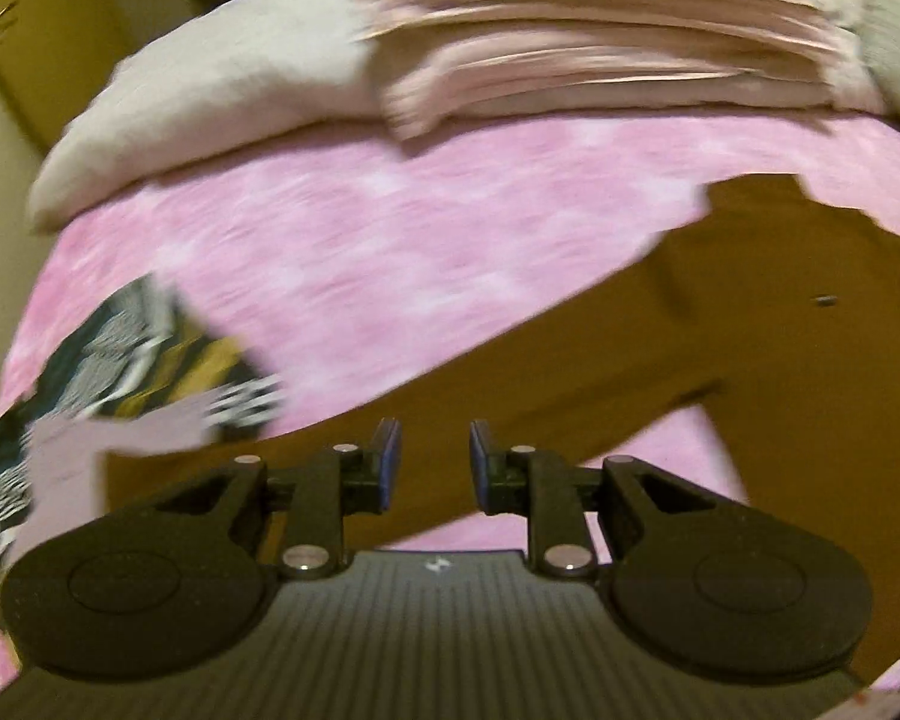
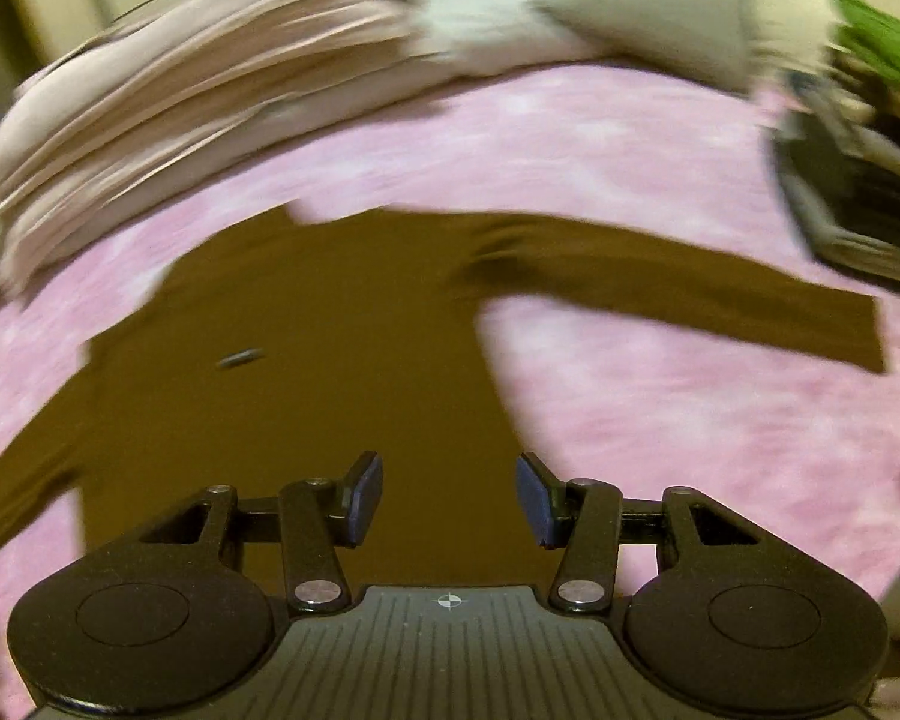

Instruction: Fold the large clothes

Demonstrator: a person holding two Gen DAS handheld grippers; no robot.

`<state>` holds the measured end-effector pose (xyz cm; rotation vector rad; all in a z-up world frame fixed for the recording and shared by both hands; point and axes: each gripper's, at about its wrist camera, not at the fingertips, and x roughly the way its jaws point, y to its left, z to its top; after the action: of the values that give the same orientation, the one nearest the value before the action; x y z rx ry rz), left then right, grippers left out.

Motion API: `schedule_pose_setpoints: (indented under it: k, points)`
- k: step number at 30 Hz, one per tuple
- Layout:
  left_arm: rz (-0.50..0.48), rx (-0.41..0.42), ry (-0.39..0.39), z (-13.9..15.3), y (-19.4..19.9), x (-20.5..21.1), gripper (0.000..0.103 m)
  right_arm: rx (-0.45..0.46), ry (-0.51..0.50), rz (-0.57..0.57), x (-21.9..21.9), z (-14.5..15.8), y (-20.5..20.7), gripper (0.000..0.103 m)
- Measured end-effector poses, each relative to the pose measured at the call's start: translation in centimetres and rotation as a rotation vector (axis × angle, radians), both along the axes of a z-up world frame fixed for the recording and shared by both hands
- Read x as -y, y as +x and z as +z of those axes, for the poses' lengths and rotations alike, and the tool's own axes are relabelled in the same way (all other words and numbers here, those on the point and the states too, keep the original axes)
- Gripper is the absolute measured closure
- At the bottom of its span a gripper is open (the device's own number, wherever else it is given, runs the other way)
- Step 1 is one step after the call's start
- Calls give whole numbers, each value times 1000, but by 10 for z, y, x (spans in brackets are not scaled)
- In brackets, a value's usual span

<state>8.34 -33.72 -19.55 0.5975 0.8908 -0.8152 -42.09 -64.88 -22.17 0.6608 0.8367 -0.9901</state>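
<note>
We hover both grippers over a brown long-sleeved top [image 2: 342,324] spread flat on a pink bedspread [image 2: 660,150].

Our left gripper [image 1: 435,465] shows a narrow gap with nothing between the pads; our right gripper [image 2: 449,495] stands wider, also empty. In the right wrist view, one sleeve [image 2: 720,294] reaches toward the right edge; folded pale-pink linens [image 1: 600,48] are stacked along the top.

Both grippers [image 1: 435,465] [image 2: 449,498] are black — ribbed grey bases, silver rivets, blue-padded fingers [image 1: 390,462].
</note>
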Motion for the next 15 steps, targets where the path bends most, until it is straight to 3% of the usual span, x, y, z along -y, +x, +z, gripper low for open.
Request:
schedule_pose_setpoints:
  k: [6, 10, 15]
  points:
    - [-103, -40, 22, -13, -136, 126, 81, -2, -15, -108, 128, -27, -132, 57]
    - [-230, -100, 53, -36, -227, 213, 81, -7, -37, -164, 205, -51, -195, 57]
    - [-398, -148, 55, -59, -319, 315, 77, 16, -25, -216, 265, -88, -246, 57]
